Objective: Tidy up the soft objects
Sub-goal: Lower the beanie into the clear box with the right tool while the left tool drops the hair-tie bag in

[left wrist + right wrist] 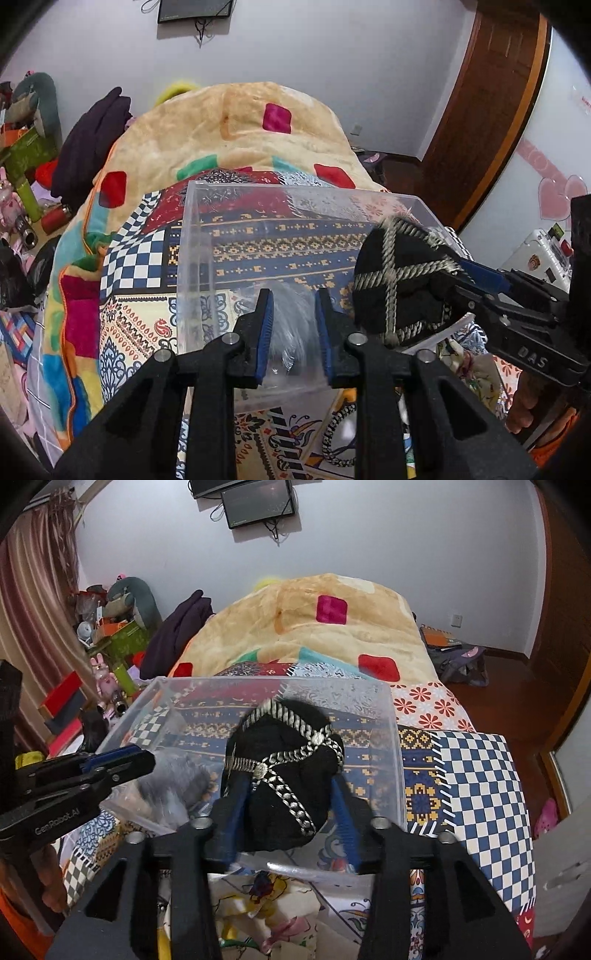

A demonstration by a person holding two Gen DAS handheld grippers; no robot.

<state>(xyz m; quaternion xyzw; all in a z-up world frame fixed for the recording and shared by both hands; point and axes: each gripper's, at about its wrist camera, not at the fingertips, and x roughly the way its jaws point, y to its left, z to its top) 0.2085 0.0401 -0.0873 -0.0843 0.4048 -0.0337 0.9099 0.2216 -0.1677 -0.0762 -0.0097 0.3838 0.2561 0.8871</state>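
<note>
Right gripper (286, 794) clamps black hat (284, 775) — over clear bin (395, 746).

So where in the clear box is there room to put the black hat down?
The clear box is bare along its back and right side, over the blue pattern. The grey fluff crowds the front left corner. The black hat hangs in the right tongs.

My right hand-held gripper (286, 808) clamped a black bundle (284, 786) crossed with silver braid above the clear plastic bin (384, 716) on the patterned bed (480, 775), while my left hand-held gripper (146, 762) reached in beside it.
</note>
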